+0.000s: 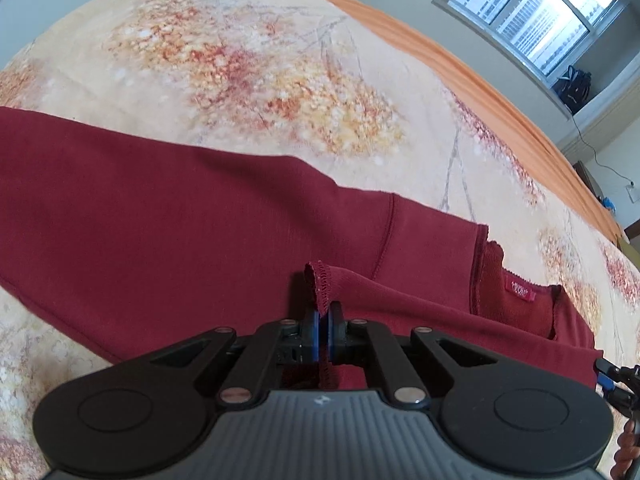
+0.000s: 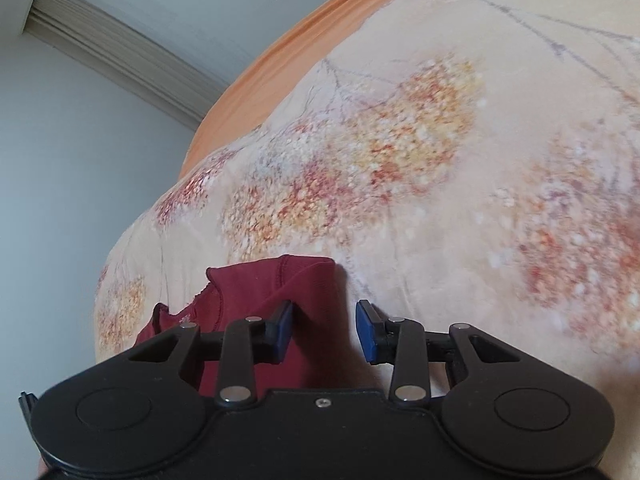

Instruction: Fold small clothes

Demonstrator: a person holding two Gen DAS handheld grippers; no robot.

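Lying across the near part of the floral bedspread (image 1: 240, 60) is one dark red garment (image 1: 160, 208), its single neck label (image 1: 519, 291) too small to read. The left gripper (image 1: 324, 320) has its fingers clamped on a stitched hem of it. The right gripper (image 2: 325, 330) holds its fingers apart over the garment's right edge.

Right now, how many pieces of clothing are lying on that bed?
1: a dark red top spread across the flowered bedspread, its hem pinched by the left hand-held gripper. Others may lie outside the views.

Small red neck label (image 1: 520, 291) on maroon shirt (image 1: 160, 208), lettering unreadable.
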